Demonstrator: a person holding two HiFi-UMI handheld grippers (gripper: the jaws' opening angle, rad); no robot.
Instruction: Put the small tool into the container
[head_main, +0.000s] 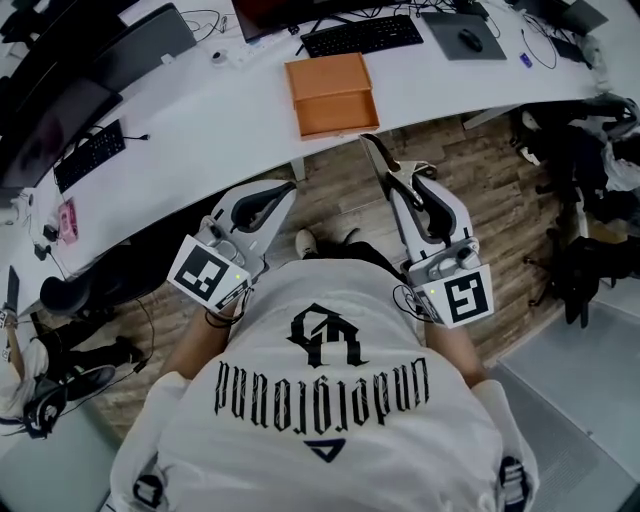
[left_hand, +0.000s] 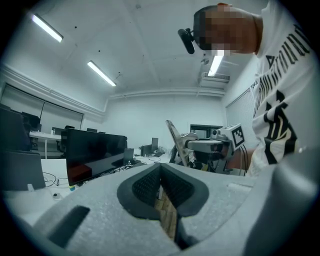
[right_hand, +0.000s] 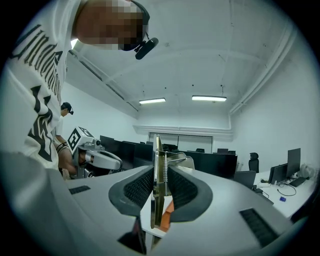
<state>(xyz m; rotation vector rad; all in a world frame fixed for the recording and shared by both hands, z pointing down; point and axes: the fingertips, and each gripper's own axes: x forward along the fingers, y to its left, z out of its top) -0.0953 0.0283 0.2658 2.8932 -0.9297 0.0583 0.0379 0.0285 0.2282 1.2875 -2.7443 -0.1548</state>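
A slim metal tool with a spring stands clamped on edge between the pads of my right gripper, which is shut on it. In the head view its blade sticks out past the right gripper toward the desk. The container is an open orange box on the white desk, ahead of both grippers; a corner of the orange box shows below the jaws. My left gripper is held level over the wood floor, its pads meeting at the tips with nothing between them.
On the desk are a black keyboard, a mouse on a grey pad, a second keyboard and dark monitors. A black chair stands at the left. Bags and chairs crowd the right.
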